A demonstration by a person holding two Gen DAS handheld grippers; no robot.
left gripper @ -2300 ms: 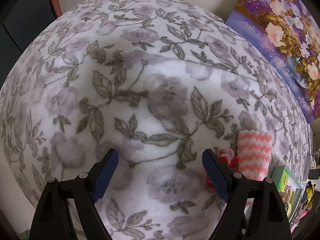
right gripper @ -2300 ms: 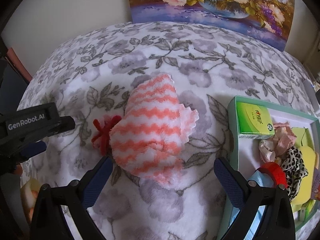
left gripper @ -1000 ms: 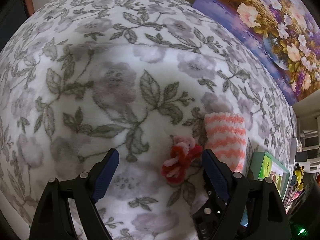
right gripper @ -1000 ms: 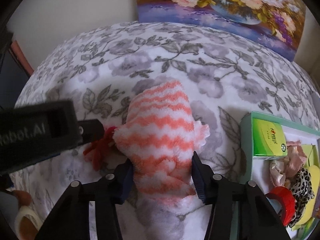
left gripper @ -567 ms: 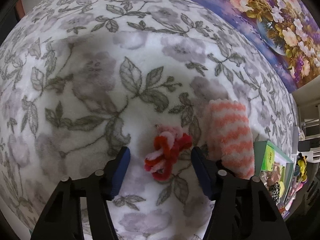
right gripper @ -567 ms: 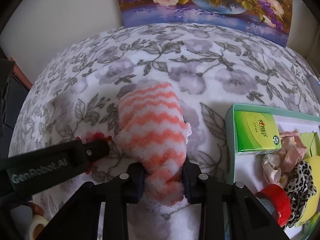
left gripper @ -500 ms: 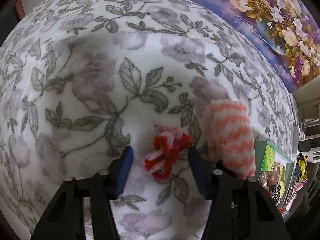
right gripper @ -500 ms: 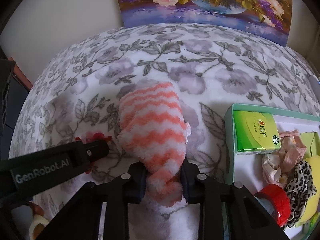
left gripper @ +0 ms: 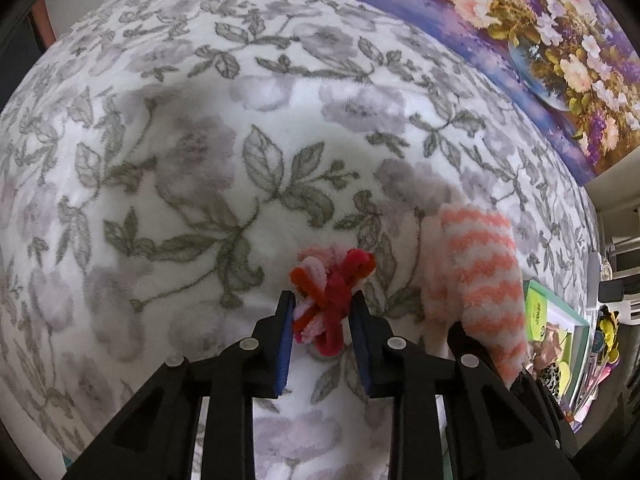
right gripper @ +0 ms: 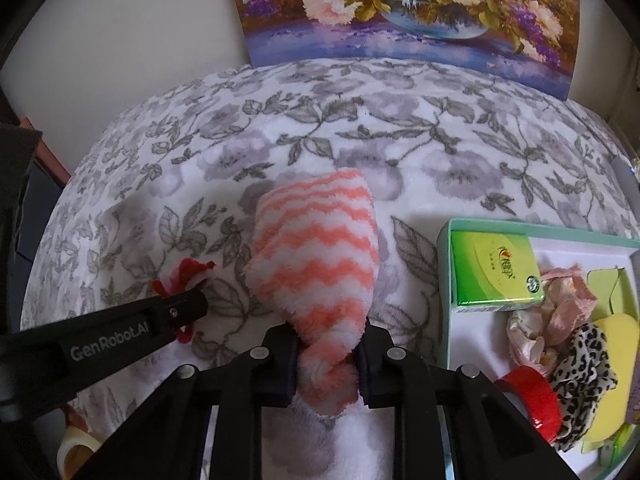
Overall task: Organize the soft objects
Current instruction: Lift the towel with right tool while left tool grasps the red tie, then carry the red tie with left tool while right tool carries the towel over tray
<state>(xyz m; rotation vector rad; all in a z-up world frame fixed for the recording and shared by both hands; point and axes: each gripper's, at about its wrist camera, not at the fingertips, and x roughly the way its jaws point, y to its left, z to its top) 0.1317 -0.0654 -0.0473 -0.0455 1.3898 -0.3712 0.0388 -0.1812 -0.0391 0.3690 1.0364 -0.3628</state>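
Striped coral-and-white fuzzy cloth (right gripper: 316, 264) lies bunched on the floral fleece blanket (right gripper: 360, 128), its near end pinched between the closing jaws of the right gripper (right gripper: 326, 354), pads pressing into the pile. Just to its left, a red-and-pink pipe-cleaner knot (left gripper: 330, 300) sits on the blanket between the narrowing jaws of the left gripper (left gripper: 322, 320), both pads against it (contact looks firm). To the right, a green-rimmed tray (right gripper: 444, 264) holds a green box (right gripper: 496, 268), a leopard-print scrunchie (right gripper: 584, 368), and a red tape roll (right gripper: 532, 400). A flower painting (right gripper: 400, 8) leans against the wall behind.
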